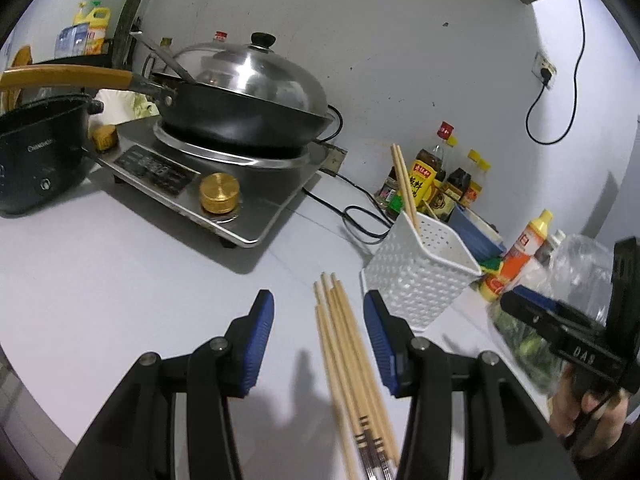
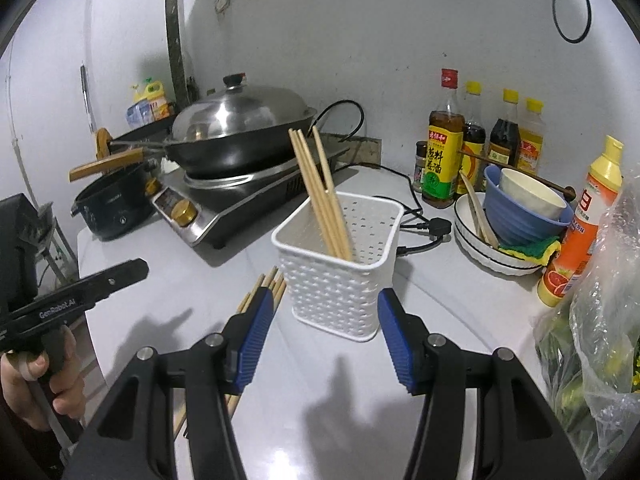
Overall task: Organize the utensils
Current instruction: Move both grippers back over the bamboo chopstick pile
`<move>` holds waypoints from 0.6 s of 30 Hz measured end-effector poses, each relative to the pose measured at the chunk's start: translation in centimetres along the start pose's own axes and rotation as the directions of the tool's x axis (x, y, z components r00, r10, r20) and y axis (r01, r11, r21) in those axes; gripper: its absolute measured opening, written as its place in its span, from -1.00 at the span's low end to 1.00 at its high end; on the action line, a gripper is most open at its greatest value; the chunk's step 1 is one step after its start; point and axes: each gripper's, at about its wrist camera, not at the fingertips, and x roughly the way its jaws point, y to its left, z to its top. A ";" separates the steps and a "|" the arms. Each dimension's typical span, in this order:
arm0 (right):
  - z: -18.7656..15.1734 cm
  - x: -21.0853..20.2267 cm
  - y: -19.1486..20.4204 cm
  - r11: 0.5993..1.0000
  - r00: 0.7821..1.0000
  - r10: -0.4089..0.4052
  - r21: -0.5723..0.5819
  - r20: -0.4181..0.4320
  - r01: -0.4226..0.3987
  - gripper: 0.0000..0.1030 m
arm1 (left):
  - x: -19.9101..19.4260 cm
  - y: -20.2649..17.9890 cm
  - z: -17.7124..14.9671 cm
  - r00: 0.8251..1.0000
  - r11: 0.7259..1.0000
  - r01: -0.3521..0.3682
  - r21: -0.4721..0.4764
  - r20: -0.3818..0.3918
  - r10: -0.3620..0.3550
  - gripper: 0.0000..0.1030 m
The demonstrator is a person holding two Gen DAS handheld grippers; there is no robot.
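Note:
Several bamboo chopsticks [image 1: 344, 340] lie loose on the white counter, between the open fingers of my left gripper [image 1: 319, 312], which hovers over them without touching. Their tips also show in the right wrist view [image 2: 269, 285], left of the basket. A white perforated utensil basket [image 2: 340, 264] stands upright with three chopsticks [image 2: 320, 196] leaning inside it; it also shows in the left wrist view [image 1: 420, 272]. My right gripper [image 2: 325, 312] is open and empty, just in front of the basket.
An induction cooker [image 1: 208, 184] with a lidded wok [image 1: 244, 96] stands behind, a black pot [image 1: 40, 160] to the left. Sauce bottles [image 2: 446, 148], stacked bowls [image 2: 516, 216], an orange squeeze bottle [image 2: 580, 232] and a bag of greens [image 2: 592, 360] crowd the right side. A power cord [image 2: 416, 232] lies behind the basket.

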 end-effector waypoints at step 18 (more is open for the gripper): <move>-3.2 6.1 3.7 0.999 0.987 0.020 -0.027 -0.158 -0.025 0.01 | -0.7 5.5 -2.8 0.996 0.998 -0.055 0.020 -0.071 0.057 -0.10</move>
